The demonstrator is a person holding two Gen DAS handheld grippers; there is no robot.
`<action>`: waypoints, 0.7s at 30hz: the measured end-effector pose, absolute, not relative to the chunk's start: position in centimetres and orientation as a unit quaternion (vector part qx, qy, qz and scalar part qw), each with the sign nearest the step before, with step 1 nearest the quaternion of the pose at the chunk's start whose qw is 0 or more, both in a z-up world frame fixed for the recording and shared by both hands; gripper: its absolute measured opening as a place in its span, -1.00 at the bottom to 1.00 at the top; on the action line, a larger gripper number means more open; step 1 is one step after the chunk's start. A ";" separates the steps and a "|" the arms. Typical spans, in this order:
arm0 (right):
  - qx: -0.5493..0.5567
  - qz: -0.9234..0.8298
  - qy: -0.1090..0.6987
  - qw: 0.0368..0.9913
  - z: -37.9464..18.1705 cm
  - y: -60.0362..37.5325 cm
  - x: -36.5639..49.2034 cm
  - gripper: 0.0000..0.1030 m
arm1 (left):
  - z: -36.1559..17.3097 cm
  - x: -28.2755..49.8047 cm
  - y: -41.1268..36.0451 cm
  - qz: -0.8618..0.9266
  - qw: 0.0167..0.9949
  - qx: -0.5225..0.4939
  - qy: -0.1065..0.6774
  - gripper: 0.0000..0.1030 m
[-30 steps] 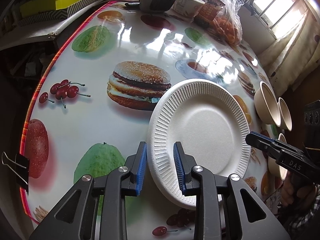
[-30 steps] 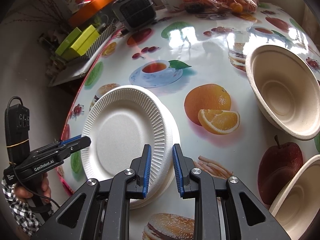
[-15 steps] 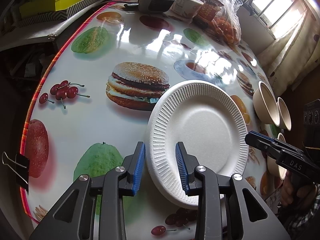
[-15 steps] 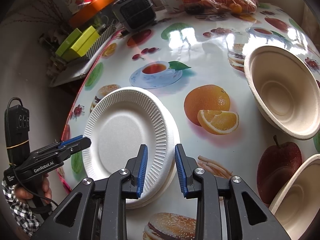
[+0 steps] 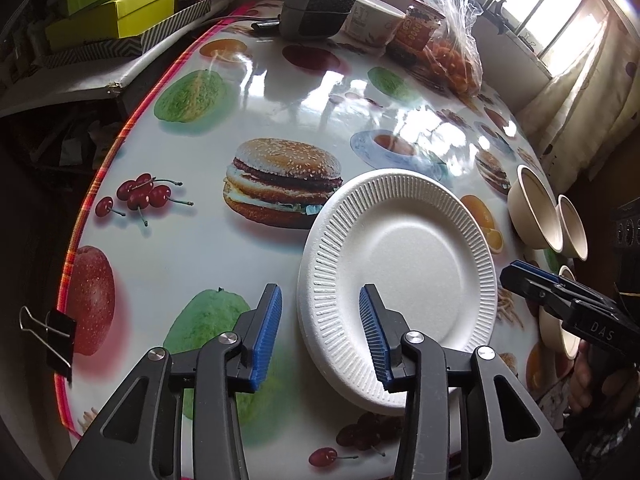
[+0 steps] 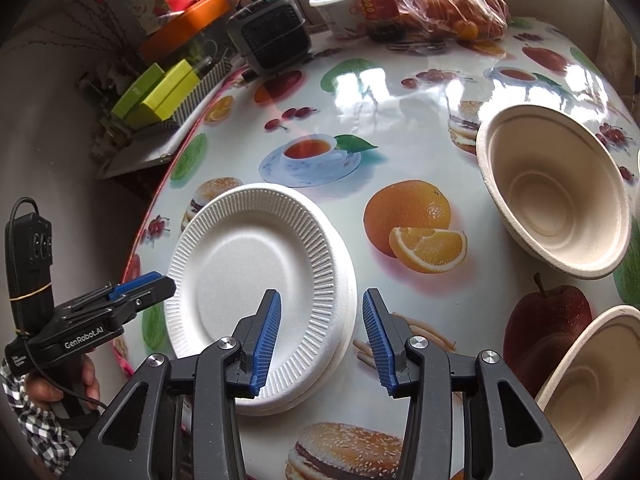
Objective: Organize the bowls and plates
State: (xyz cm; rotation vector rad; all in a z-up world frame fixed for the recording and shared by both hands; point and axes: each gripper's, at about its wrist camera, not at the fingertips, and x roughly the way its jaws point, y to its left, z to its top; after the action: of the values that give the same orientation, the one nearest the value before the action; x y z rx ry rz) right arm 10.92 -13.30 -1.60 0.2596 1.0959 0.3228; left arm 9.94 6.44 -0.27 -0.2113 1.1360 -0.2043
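Straddling opposite rims of the white plate stack (image 5: 400,264) on the table (image 5: 192,248), the left tongs (image 5: 320,332) and right tongs (image 6: 320,340) (both just opening) stand partly apart, pads clear of the foam; beige bowls (image 6: 556,192) sit beyond the right tongs.

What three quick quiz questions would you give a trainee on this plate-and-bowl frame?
1. True or false: the left gripper has its jaws clamped on the white plates.
2. Which side of the plate stack does the right gripper straddle: A) the edge toward the printed orange, B) the edge toward the table rim?
3. Fill in: the nearest tan bowl stands ___ and empty.

Key: 1 false, the jaws have just been opening and stand clear of the rim; 2 A; 3 upright.
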 end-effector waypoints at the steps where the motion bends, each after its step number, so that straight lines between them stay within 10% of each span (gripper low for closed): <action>1: 0.124 0.152 0.515 0.835 -1.5 -13.3 10.8 -0.16 | -0.1 9.8 6.4 -0.094 0.835 -0.096 0.533 -0.19; 21: 0.089 0.094 0.422 0.897 0.9 -14.9 6.5 0.12 | 5.0 5.8 2.1 -0.086 0.903 -0.018 0.421 -0.18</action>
State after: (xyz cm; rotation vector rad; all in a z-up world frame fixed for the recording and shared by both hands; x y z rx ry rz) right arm 6.47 -14.87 0.92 0.1840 0.8744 0.1952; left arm 5.81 2.09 5.03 -0.0370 0.8693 -0.1777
